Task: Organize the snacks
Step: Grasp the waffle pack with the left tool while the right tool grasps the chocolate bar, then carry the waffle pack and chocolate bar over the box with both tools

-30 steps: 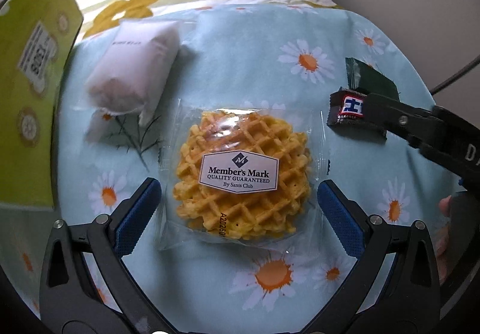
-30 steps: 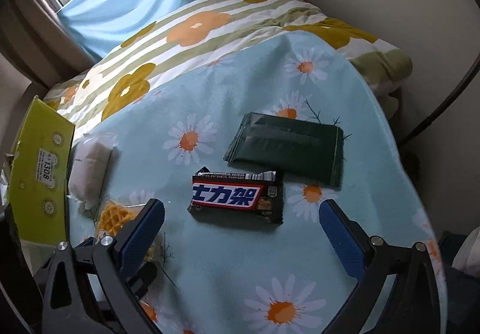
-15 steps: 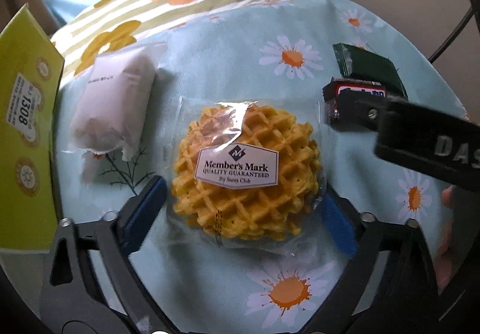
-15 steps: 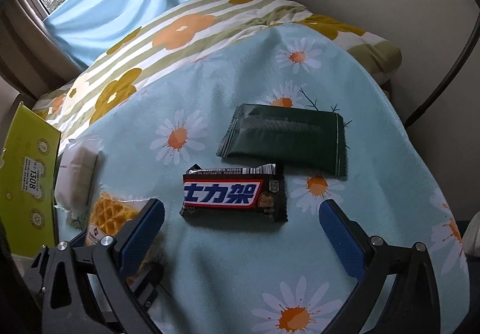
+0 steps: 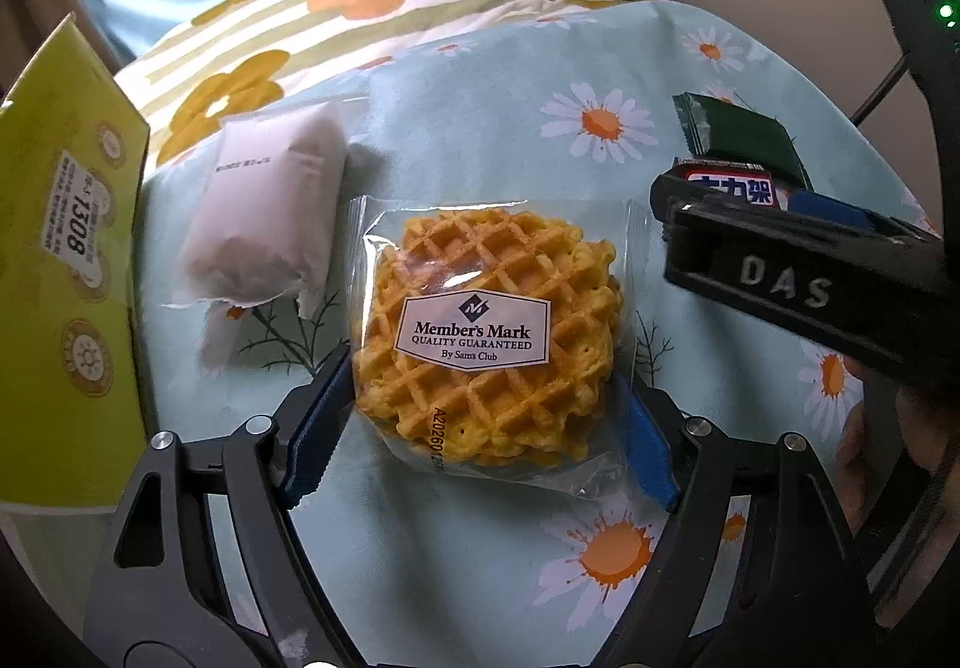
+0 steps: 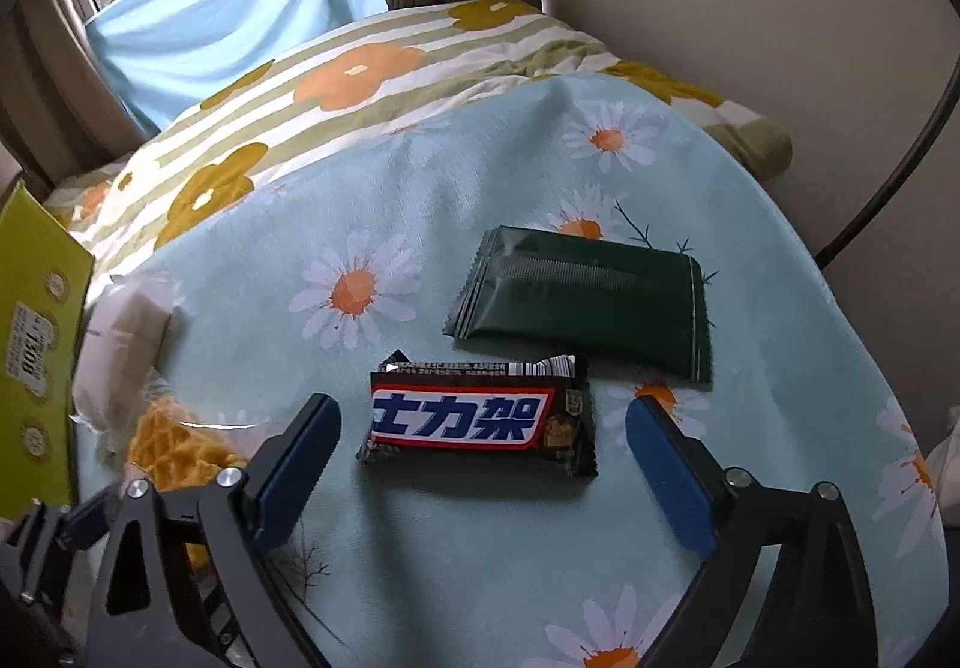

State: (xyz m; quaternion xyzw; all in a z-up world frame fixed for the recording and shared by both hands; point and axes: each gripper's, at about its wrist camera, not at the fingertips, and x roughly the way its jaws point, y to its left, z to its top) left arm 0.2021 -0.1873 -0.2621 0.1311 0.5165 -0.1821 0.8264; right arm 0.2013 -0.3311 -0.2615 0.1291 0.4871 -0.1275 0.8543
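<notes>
A clear-wrapped waffle pack (image 5: 480,332) lies on the daisy-print cloth (image 5: 480,128). My left gripper (image 5: 485,371) straddles it. Its jaws are closing, and both blue pads (image 5: 318,428) touch the pack's sides, the wrapper lapping over the right pad. A chocolate bar (image 6: 480,416) in a dark wrapper with a red, white and blue label lies between the fingers of my right gripper (image 6: 480,401). Those jaws are closing too, with a gap left on each side of the bar. In the left wrist view the right gripper's black finger (image 5: 780,278) crosses over the bar (image 5: 735,188).
A white pouch (image 5: 270,212) lies left of the waffle, beside a yellow-green box (image 5: 60,278). A dark green packet (image 6: 582,296) sits just behind the bar. Striped flowered bedding (image 6: 360,68) lies beyond the cloth, with a wall on the right. A person's hand (image 5: 864,428) shows at the right.
The left jaws have closed in from wide apart onto the waffle pack. The right jaws have narrowed slightly around the bar, and the right gripper now looms larger in the left wrist view.
</notes>
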